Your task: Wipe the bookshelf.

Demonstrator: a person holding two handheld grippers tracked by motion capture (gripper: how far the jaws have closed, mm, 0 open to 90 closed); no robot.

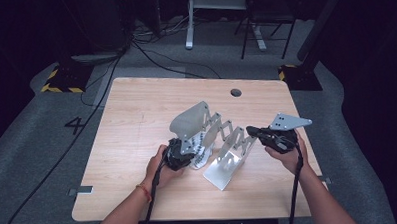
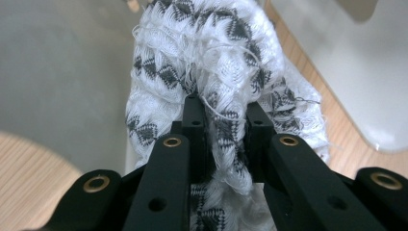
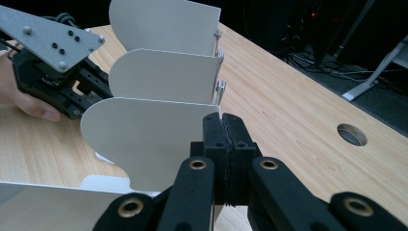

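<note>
1. While the person's right gripper [image 3: 226, 126] steadies the white metal expanding file rack [image 1: 222, 146] at about 4 o'clock on the wooden counter [image 1: 136, 109], its fingers [image 3: 213, 129] are pressed tight on the edge of the nearest divider plate [image 3: 144, 139].
2. The left gripper [image 2: 226, 115] is at about 7 o'clock of the rack, at the rack's near-left end, and its fingers [image 2: 193, 120] are narrowed on a bunched white-and-dark-grey woven cloth [image 2: 211, 62], which bulges out above and beside them.
3. From the high view, the cloth [image 1: 200, 154] sits low by the rack's left end, just beside the first plates; whether it already rests in a slot or is touching the counter I cannot tell.
4. The step in hand looks like bringing the cloth to the rack, with one hand bracing the rack and the other carrying the cloth.
5. The next move likely calls for lining the cloth up with a gap between two plates, easing it down, then loosening the left fingers so the fabric stays put.
6. The right hand should keep its hold, since the scissor-linked rack could slide or fold if pushed.
7. Loose threads on the cloth may snag on the fingers at release.
</note>
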